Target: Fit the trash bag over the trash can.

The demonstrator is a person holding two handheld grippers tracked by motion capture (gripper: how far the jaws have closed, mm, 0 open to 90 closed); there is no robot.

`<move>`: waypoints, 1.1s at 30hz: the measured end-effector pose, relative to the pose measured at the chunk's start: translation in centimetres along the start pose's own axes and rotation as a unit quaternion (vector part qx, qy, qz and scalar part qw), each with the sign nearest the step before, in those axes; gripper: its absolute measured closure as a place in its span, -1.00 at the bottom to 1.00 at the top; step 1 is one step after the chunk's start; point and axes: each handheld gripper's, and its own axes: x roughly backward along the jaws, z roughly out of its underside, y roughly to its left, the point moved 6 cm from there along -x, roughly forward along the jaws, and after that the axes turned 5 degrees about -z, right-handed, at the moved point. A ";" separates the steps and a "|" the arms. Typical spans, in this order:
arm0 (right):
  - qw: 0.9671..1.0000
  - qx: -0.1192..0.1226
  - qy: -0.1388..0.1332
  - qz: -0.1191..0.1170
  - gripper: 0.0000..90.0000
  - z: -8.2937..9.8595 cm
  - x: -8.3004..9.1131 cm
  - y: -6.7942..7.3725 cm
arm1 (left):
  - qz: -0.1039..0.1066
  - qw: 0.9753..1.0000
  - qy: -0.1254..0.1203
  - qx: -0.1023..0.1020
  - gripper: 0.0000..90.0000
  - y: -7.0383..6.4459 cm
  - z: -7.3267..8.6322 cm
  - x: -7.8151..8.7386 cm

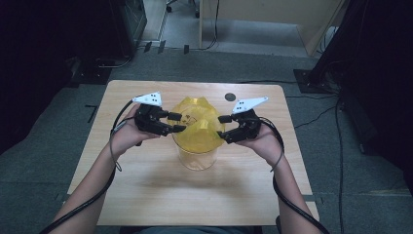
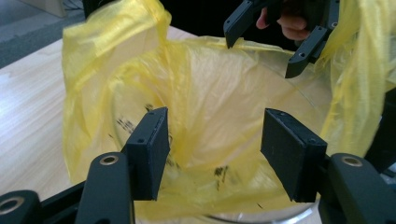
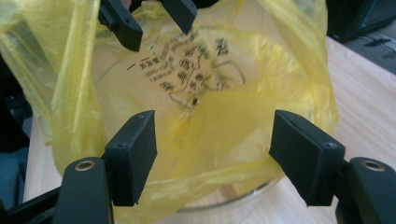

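A yellow plastic bag (image 1: 196, 122) sits in a clear container (image 1: 197, 158) at the middle of the table (image 1: 146, 195). The step looks like lining the container w/ the bag. The left gripper (image 1: 176, 122) and right gripper (image 1: 222, 127) are at opposite sides of the bag's mouth, both wide open, holding nothing. Next move, prob.: each one must pinch the bag's edge and pull it down over the rim.

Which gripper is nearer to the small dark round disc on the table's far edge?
Right. The right gripper sits at the yellow bag's right side, just below the disc; the left gripper is across the bag, farther away.
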 end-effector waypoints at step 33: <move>0.999 -0.030 0.030 0.016 -0.32 3.0 1.0 2.3 | -0.005 1.000 0.025 0.001 -0.10 -2.7 2.2 1.9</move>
